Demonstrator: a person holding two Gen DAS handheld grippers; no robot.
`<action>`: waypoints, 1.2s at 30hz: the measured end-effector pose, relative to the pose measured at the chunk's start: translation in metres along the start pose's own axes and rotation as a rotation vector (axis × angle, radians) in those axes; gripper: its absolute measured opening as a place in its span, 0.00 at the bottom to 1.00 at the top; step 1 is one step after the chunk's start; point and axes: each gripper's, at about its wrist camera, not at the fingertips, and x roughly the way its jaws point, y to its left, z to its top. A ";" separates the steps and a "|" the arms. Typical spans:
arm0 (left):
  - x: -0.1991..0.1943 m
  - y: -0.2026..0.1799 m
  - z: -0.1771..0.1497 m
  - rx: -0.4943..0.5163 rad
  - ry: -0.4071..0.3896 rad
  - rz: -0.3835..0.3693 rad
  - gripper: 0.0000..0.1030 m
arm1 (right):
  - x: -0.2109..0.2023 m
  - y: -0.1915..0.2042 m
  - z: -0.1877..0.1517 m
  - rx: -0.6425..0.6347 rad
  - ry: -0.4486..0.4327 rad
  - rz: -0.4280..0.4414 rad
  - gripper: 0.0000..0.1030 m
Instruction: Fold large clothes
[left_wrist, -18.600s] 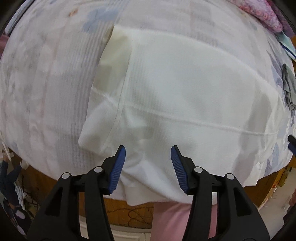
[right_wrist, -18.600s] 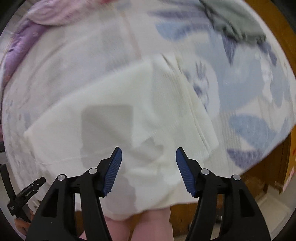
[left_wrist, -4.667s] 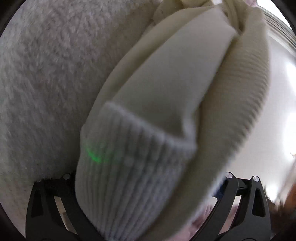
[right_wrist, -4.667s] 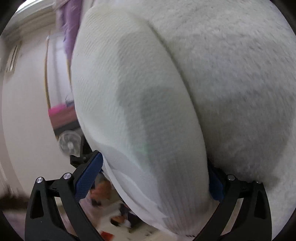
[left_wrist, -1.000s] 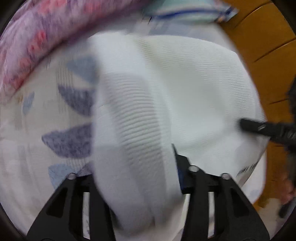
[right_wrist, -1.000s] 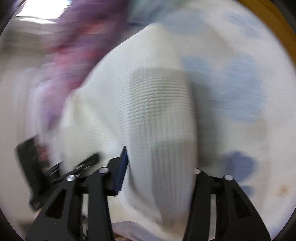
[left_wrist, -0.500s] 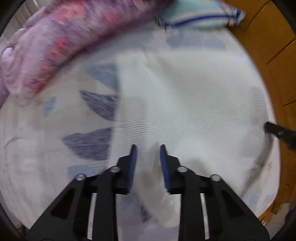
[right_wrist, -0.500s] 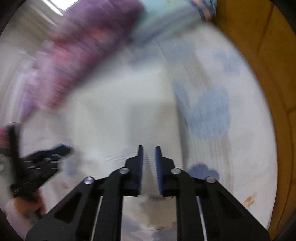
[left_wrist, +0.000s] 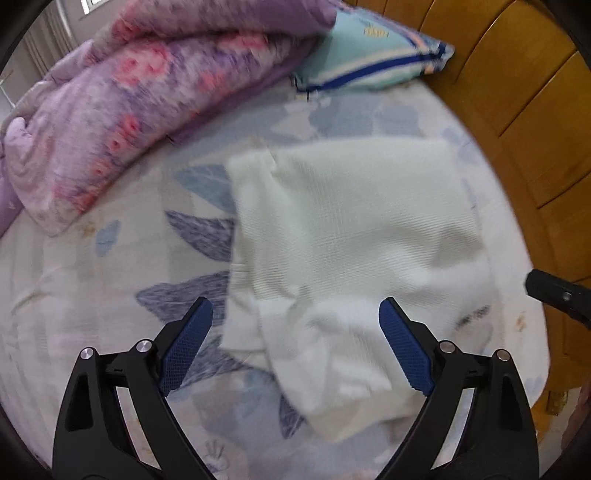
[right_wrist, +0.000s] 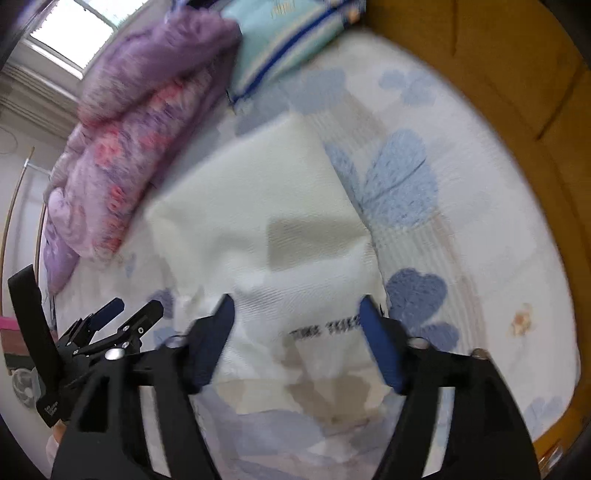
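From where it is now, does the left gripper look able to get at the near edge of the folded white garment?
Probably yes. The left gripper, jaws opening and empty, points down over the folded white garment on the bedsheet; nothing lies between them, and the right gripper is off to one side.

Soft daylight, fisheye bend, motion blur in both views.
A bright window (right_wrist: 70, 33) at the right view's top left lights the bed (left_wrist: 74, 280) evenly; the garment (left_wrist: 351, 236) carries soft grey shadows. The right view is smeared throughout, its gripper (right_wrist: 297, 332) fuzzy; the left is sharper, though the quilt (left_wrist: 129, 103) streaks. Black vignette rings curve both frames' edges.
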 end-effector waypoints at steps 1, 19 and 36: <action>-0.017 0.005 -0.002 0.003 -0.015 -0.005 0.89 | -0.009 0.006 -0.005 0.001 -0.015 -0.002 0.70; -0.376 0.123 -0.155 0.184 -0.486 -0.108 0.92 | -0.249 0.237 -0.235 0.099 -0.578 -0.155 0.86; -0.455 0.269 -0.306 0.199 -0.509 -0.104 0.94 | -0.235 0.392 -0.433 0.155 -0.618 -0.244 0.88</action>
